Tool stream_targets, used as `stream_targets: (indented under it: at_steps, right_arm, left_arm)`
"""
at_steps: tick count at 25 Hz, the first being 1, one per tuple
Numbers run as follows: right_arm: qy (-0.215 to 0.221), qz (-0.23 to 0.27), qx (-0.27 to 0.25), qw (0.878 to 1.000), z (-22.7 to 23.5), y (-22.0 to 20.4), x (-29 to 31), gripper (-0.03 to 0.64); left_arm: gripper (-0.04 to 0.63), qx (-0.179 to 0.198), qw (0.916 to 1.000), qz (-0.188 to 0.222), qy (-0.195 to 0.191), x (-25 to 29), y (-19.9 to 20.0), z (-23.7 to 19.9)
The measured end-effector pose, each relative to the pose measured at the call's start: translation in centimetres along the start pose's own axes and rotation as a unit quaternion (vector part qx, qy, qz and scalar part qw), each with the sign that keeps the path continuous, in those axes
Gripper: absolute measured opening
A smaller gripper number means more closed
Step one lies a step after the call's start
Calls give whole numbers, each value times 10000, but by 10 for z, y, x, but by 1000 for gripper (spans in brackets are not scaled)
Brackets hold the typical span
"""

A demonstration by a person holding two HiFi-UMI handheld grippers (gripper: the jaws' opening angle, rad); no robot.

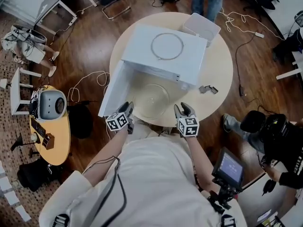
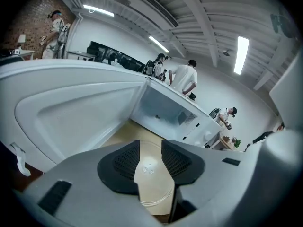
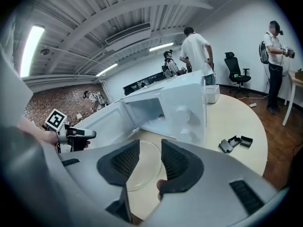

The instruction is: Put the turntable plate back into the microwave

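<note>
While both hand-held grippers hover over the near edge of the round beige table (image 1: 220, 65), my left gripper (image 1: 127, 109) and my right gripper (image 1: 183, 109) flank the clear glass turntable plate (image 1: 151, 98). It lies flat on the tabletop just in front of the white microwave (image 1: 163, 51), outside its cavity. The microwave's door (image 1: 112, 91) stands swung open toward my left. In the left gripper view, the dark ribbed pads (image 2: 124, 161) stand spread and pinch nothing, and the plate shows through the gap beyond them. In the right gripper view, the jaws are likewise spread and empty, with the plate's rim visible past them. A thin metal ring (image 1: 152, 45) rests on the microwave's top. A white plastic tub (image 1: 201, 28) sits just behind the microwave. Small grey pieces (image 1: 208, 89) lie on the table to its right.
</note>
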State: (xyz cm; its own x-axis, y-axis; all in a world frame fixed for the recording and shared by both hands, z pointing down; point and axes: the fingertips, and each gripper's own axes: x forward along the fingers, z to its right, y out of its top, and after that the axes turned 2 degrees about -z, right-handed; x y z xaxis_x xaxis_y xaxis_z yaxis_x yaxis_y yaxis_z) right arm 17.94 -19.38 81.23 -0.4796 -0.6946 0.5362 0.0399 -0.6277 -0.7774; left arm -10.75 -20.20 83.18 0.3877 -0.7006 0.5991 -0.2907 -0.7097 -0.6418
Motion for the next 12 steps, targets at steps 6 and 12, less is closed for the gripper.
stream_targets:
  at_steps: [6, 12]
  right_arm:
    - [1, -398, -9, 9992, -1, -24, 25, 144]
    - [-59, -754, -27, 9971, 0, -49, 56, 144]
  left_arm:
    - [143, -240, 9993, -223, 158, 20, -21, -22]
    - [146, -298, 9968, -719, 166, 39, -42, -42]
